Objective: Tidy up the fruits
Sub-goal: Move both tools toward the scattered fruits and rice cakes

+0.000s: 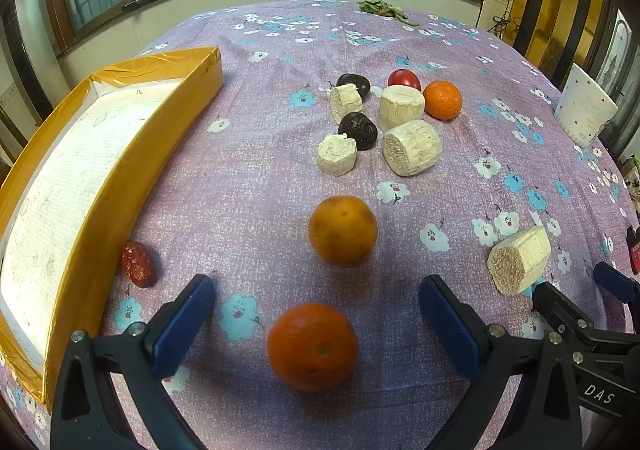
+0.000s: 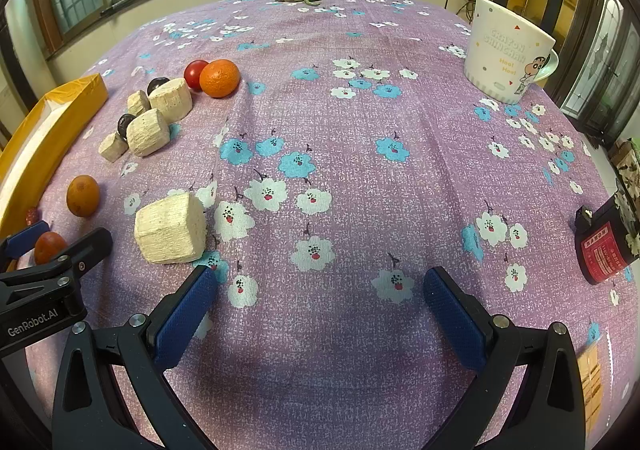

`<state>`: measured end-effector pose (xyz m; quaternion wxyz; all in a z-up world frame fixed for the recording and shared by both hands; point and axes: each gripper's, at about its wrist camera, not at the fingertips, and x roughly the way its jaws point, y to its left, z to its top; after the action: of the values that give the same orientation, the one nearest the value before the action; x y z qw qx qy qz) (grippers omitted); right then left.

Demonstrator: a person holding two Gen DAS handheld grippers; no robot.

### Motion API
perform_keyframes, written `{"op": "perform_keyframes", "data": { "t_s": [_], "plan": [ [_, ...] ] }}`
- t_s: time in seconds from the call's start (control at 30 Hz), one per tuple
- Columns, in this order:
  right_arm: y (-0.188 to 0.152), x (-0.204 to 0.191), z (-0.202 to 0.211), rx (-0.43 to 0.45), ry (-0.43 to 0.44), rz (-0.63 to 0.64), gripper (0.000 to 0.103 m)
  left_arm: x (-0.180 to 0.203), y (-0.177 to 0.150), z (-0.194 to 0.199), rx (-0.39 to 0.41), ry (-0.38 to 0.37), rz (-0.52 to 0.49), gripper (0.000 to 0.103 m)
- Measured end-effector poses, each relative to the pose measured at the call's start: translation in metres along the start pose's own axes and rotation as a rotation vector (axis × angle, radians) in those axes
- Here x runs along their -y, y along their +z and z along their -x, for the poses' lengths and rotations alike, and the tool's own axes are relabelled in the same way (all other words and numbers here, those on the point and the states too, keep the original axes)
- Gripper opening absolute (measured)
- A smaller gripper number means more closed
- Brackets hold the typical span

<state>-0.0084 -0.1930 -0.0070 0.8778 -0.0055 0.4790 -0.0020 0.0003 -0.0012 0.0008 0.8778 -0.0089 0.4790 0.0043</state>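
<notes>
Fruits are lying loose on the purple floral tablecloth (image 1: 248,153), none of them in the yellow-edged tray (image 1: 200,89), whose white inside is showing nothing and whose near end is running out of the left wrist view at 8 o'clock. A deep-orange mandarin (image 1: 312,346) is sitting between the spread blue fingers of the left gripper (image 1: 316,314), touching neither; a paler mandarin (image 1: 343,230) is resting just beyond it at 12 o'clock. A red date (image 1: 138,264) is lying against the tray's outer wall at 9 o'clock. Farther off, a third mandarin (image 1: 443,99), a red tomato (image 1: 404,79) and two dark wrinkled fruits (image 1: 357,130) are crowding among pale cut cylinder chunks (image 1: 412,147); the rear dark fruit is half hidden behind a chunk. One more chunk (image 1: 519,261) is lying apart at 3 o'clock, beside the right gripper's tip. The right gripper (image 2: 320,302) is hovering with its jaws wide apart over bare cloth, gripping nothing. A cartoon mug (image 2: 508,53) is standing at 1 o'clock, its inside not visible. At 3 o'clock a red-and-black object (image 2: 602,250) is lying, hard to identify.
</notes>
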Motion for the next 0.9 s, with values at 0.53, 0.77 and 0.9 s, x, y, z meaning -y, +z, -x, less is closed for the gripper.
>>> {"op": "perform_keyframes", "data": {
  "t_s": [0.53,0.77,0.9],
  "plan": [
    [0.0,0.001,-0.001,0.0,-0.004,-0.007,0.103,0.0,0.0,0.0,0.0,0.0,0.0,0.103],
    [0.001,-0.004,0.007,0.018,-0.018,0.001,0.103,-0.001,0.0,0.001,0.005,-0.004,-0.003,0.103],
    [0.002,-0.01,0.027,0.101,-0.007,-0.018,0.103,-0.01,0.002,0.02,0.107,-0.002,-0.018,0.103]
  ]
}}
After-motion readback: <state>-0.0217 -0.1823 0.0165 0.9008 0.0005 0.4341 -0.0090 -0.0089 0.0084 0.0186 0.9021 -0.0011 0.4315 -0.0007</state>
